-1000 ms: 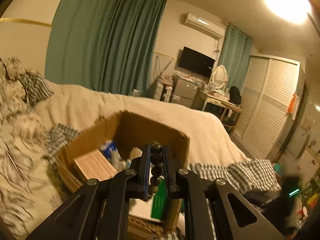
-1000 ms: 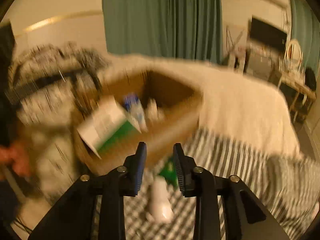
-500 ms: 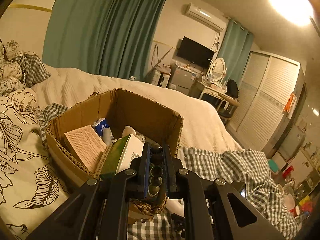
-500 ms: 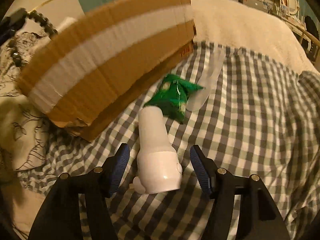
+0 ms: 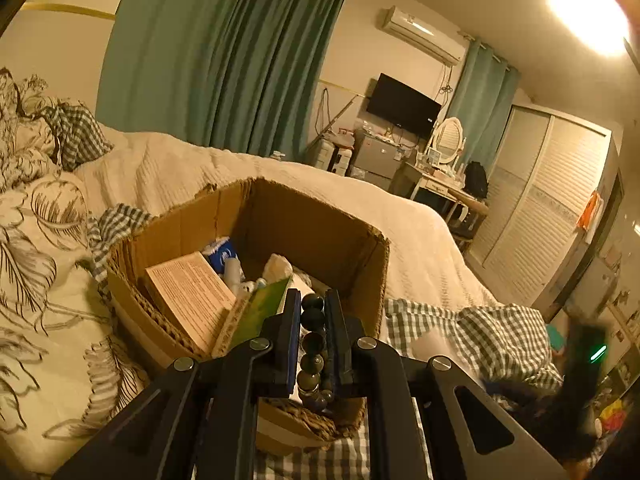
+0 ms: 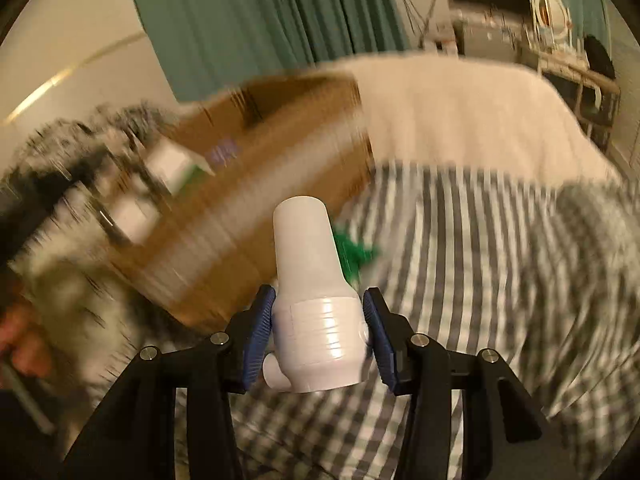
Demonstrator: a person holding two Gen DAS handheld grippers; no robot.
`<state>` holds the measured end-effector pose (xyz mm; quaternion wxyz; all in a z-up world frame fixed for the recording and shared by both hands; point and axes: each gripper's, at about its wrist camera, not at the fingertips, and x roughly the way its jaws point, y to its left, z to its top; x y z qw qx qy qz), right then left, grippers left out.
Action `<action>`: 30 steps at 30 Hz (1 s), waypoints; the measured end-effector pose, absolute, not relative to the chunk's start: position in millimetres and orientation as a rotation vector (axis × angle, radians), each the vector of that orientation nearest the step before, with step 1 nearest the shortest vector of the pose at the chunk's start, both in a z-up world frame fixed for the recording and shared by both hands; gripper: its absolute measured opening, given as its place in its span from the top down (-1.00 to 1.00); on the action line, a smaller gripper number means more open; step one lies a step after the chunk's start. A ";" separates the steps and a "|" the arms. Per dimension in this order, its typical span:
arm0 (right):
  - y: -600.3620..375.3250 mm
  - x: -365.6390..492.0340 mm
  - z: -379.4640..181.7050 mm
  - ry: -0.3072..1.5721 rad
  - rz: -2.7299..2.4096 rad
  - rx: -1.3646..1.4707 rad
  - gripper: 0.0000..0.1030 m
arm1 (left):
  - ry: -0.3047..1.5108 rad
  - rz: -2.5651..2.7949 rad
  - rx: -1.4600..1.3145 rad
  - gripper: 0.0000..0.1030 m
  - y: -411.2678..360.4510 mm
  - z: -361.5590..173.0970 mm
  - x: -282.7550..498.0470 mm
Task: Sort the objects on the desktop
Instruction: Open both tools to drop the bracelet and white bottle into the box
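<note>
A cardboard box (image 5: pixel 328 240) holding packets is seen on the bed (image 5: pixel 420 248), by its checked blanket (image 6: pixel 480 260). A white plastic bottle (image 6: pixel 316 308) is clamped in the right tool (image 6: pixel 318 320), whose jaws have just been closing, near the box's side. A dark bead string (image 5: pixel 312 344) is pinched in the nearly closed left tool (image 5: pixel 313 320) over the box's near edge.

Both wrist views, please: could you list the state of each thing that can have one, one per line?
Left gripper: shut on the bead bracelet, above the box.
Right gripper: jaws just closing, shut on the white bottle.
White bottle: held, lifted off the checked blanket.
Cardboard box: open-topped, already holding several items.
Green packet: lying on the checked blanket beside the box.
</note>
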<state>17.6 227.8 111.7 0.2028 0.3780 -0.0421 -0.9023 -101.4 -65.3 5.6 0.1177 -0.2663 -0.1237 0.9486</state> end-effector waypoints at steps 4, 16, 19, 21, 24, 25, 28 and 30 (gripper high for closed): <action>201.7 2.7 158.8 -0.045 -2.510 0.930 0.13 | -0.352 2.794 -0.740 0.79 -70.4 17.5 -114.4; 143.6 -74.5 166.3 -0.110 -2.504 0.865 -0.20 | -0.333 2.935 -0.703 -0.64 -98.4 17.7 -156.2; 153.5 -60.9 172.0 -0.118 -2.542 0.836 -0.21 | -0.353 2.954 -0.652 -0.77 -100.9 19.4 -143.3; 166.6 -49.3 175.8 -0.132 -2.563 0.829 -0.21 | -0.327 2.948 -0.658 -0.77 -94.4 22.7 -131.5; 191.9 -23.4 180.1 -0.146 -2.583 0.835 -0.21 | -0.278 2.962 -0.660 -0.91 -79.1 23.9 -107.6; 201.5 -13.0 180.9 -0.143 -2.587 0.839 -0.21 | -0.274 2.958 -0.664 -0.97 -72.2 23.7 -98.0; 232.1 13.8 182.9 -0.117 -2.605 0.864 -0.21 | -0.263 2.868 -0.674 -1.00 -44.7 21.8 -71.3; 249.6 30.3 183.9 -0.083 -2.626 0.876 -0.21 | -0.209 2.823 -0.687 -1.00 -20.7 21.5 -56.9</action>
